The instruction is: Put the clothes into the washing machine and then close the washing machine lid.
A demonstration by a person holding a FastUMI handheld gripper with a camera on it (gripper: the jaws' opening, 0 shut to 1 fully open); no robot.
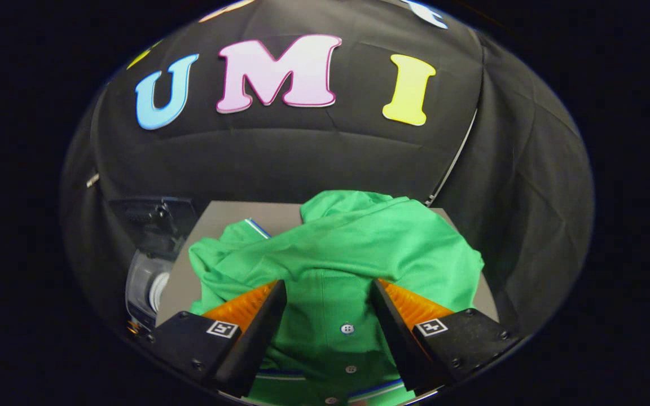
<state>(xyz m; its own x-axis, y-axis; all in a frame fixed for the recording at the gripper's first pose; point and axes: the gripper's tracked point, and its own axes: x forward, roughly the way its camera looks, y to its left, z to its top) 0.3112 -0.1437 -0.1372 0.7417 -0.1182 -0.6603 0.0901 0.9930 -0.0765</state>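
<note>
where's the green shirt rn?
The crumpled green button-up shirt lies on the grey tabletop, between and just beyond the open fingers of the gripper, right of the washing machine.

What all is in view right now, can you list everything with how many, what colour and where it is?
crumpled green button-up shirt: one, green with white buttons and a blue-and-white trim; heaped on the table, between and just ahead of the fingers.
flat grey table: one, grey; under the shirt, running beyond it toward the booth wall.
dark washing machine with a pale drum opening: one, dark body with a whitish round part; beside the table, past the left finger. Whether its lid is open I cannot tell.
black cloth booth wall: one, black; behind the table.
claw: one; fingers apart, open over the shirt, not pressing it.
</note>
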